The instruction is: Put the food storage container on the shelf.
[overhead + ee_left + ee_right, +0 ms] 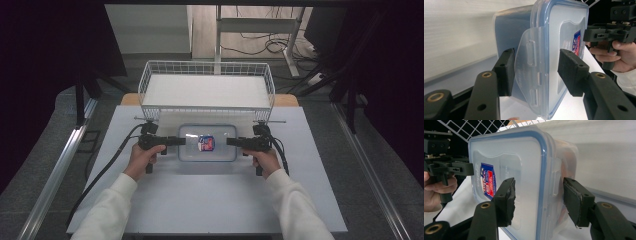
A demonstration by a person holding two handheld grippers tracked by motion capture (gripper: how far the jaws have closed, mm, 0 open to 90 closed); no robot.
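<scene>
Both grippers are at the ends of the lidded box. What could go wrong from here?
1. The left gripper straddles a side clip that stands flared out; closing may pinch the flap, not the box.
2. The right gripper straddles the lid rim; it may slip.
3. The wire basket stands close behind; lifting could hit it.

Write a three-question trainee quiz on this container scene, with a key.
1. True or false: the clear container with the blue-rimmed lid sits inside the wire basket.
2. Which end of the container does the left gripper approach in the high view? A) left end B) right end C) far side
3. Fill in: in the left gripper view, the part between the jaws is the lid's side ____.

Key: 1. False; it lies on the table in front of the basket. 2. A; the right gripper takes the right end. 3. Latch flap, swung outward.
</scene>
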